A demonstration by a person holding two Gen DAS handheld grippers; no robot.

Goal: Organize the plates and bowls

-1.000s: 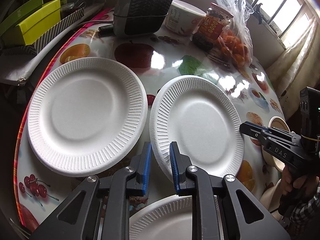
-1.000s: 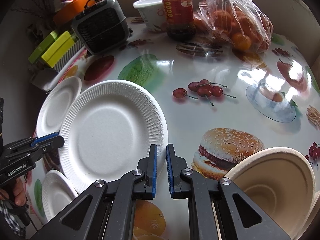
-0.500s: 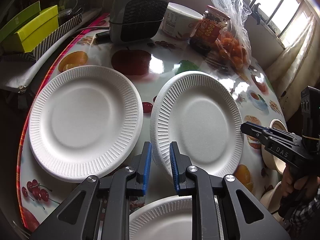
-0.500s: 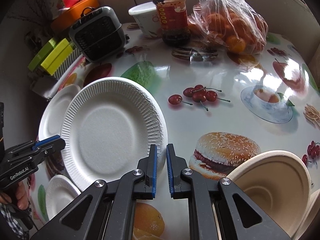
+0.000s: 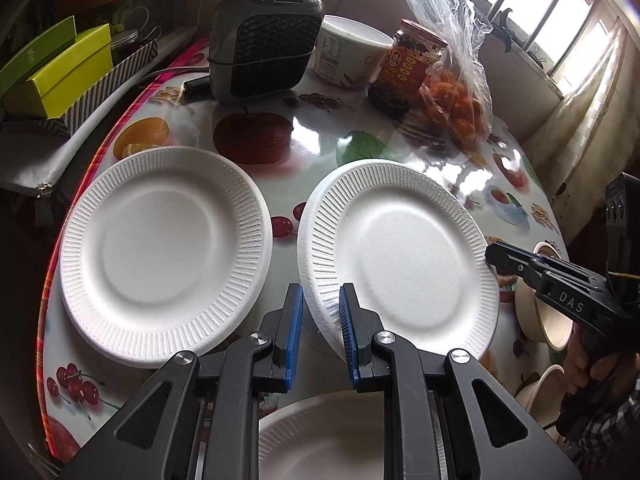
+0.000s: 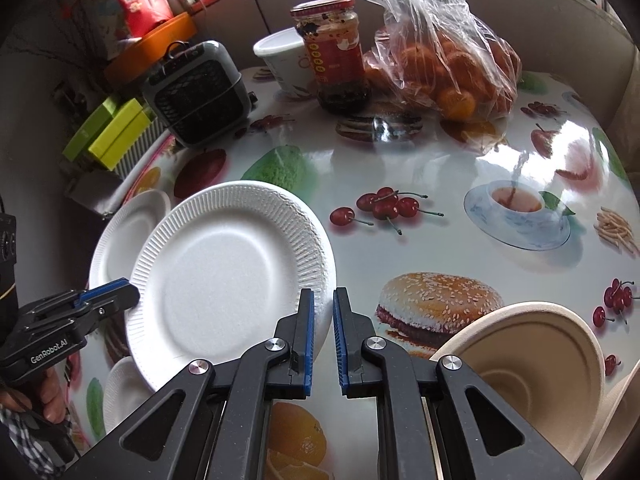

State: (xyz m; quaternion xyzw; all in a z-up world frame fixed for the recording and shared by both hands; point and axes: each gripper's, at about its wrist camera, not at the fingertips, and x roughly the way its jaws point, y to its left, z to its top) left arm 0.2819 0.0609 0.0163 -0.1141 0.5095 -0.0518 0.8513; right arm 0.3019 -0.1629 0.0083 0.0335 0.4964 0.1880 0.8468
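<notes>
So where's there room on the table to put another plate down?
The biggest bare patch is the middle right of the table, between the tilted plate, the bag of oranges and the tan bowl. The left side is crowded: another plate lies flat there, with only a narrow gap between the two. The back is full too, with the heater, cup and jar.

Both wrist cams close, angled down; share tilted plate [image 5: 400, 256] [image 6: 224, 268].

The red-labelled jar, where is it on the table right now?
The red-labelled jar stands at the table's far side in both views, between the white tub and the bag of oranges.
</notes>
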